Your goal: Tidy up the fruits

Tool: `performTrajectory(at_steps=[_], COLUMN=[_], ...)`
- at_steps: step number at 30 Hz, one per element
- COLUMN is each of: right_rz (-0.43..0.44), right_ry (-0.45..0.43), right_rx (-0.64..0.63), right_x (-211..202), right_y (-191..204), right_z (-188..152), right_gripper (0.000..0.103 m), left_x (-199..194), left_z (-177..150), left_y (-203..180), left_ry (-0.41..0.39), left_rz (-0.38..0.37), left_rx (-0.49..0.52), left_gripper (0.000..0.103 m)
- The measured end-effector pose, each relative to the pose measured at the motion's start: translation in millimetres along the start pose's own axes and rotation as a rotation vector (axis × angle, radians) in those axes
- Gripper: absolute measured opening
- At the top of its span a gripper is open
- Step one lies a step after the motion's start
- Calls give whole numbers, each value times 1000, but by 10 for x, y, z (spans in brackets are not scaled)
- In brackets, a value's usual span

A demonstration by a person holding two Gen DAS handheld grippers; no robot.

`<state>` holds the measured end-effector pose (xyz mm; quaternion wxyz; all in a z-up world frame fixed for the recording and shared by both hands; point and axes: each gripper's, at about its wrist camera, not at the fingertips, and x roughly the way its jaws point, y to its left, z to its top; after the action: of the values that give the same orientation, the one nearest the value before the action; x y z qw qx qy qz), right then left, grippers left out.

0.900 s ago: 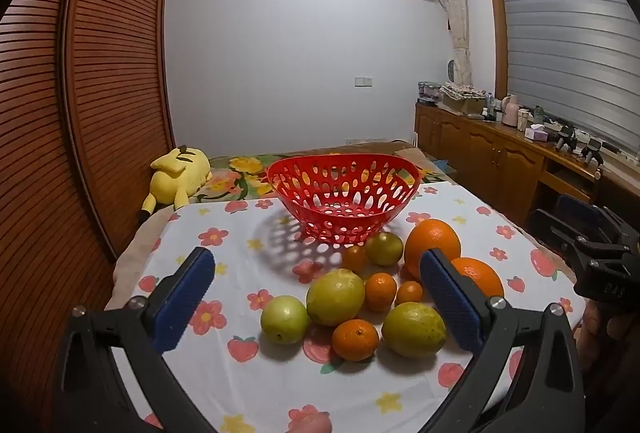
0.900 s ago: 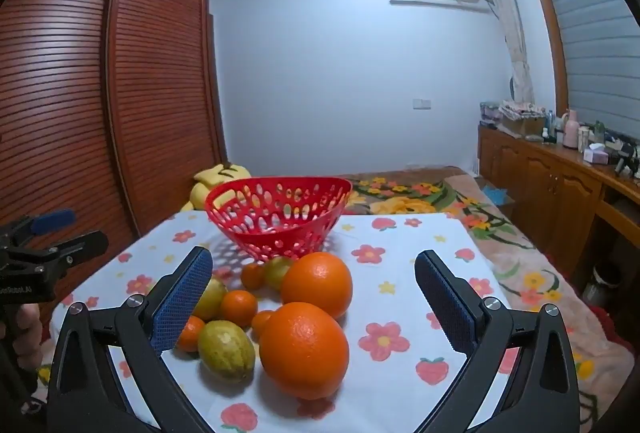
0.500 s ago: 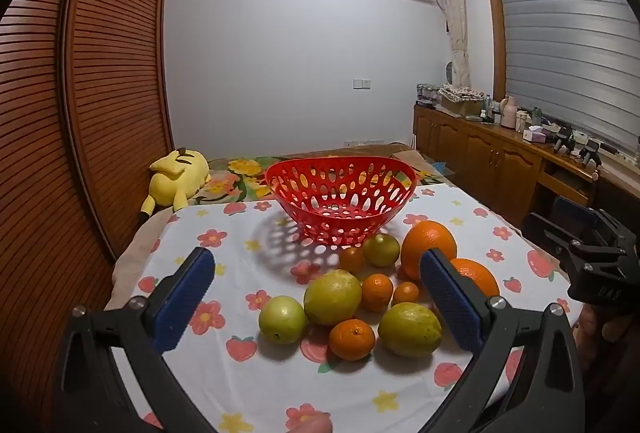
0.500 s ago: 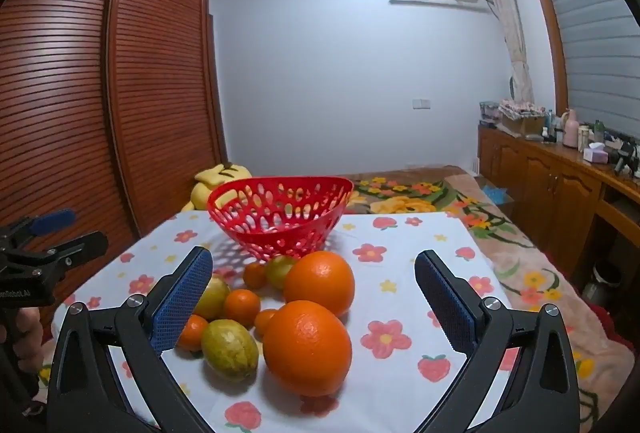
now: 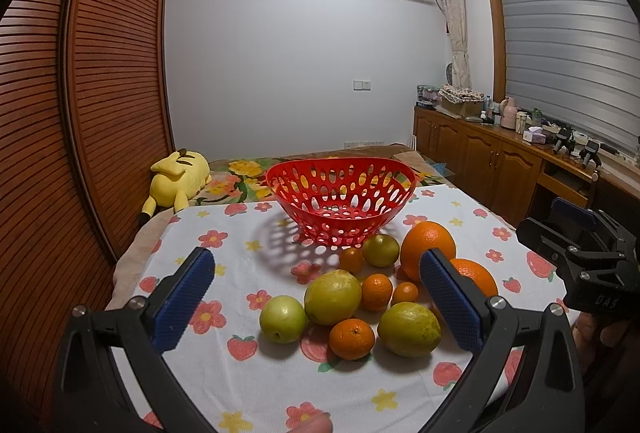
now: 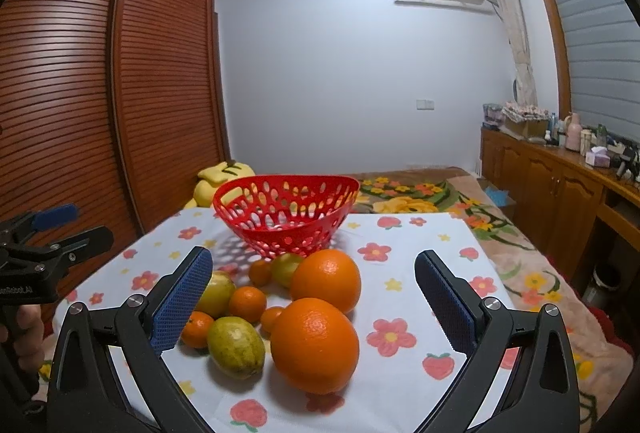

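Note:
An empty red perforated basket [image 5: 340, 189] [image 6: 286, 209] stands at the far side of the flowered tablecloth [image 5: 248, 365]. In front of it lies a cluster of fruit: two big oranges [image 6: 315, 345] [image 6: 326, 279], several small mandarins [image 5: 352, 337], yellow-green fruits [image 5: 333, 297] [image 5: 409, 329] and a green apple [image 5: 282, 318]. My left gripper [image 5: 320, 297] hovers wide open above the near side of the cluster, holding nothing. My right gripper [image 6: 314, 297] is also wide open, with the two oranges lying on the cloth in the gap between its fingers, untouched. Each gripper shows at the edge of the other's view.
A yellow plush toy [image 5: 176, 173] lies on the bed behind the table. A slatted wooden wardrobe [image 5: 80, 113] fills the left. A wooden sideboard [image 5: 500, 161] with clutter runs under the window on the right. A fingertip [image 5: 312, 425] shows at the bottom edge.
Both grippers have shifted only slightly; the fruit and basket sit a little differently in each view. Both stay wide open and nothing on the table has moved.

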<state>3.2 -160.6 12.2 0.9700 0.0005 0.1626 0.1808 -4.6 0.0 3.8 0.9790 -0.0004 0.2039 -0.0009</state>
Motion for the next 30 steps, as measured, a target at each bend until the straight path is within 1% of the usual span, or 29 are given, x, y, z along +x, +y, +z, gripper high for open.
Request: performTrajectory(at_steps=[30], right_rz=[2], right_ry=[-5], right_rx=[-5], right_x=[-26], right_y=[45], right_z=[35], right_gripper=[103], left_x=[-95], left_z=[24], left_y=[-14], left_ry=[-8], left_rz=[4], left_rx=[7], left_gripper=[103])
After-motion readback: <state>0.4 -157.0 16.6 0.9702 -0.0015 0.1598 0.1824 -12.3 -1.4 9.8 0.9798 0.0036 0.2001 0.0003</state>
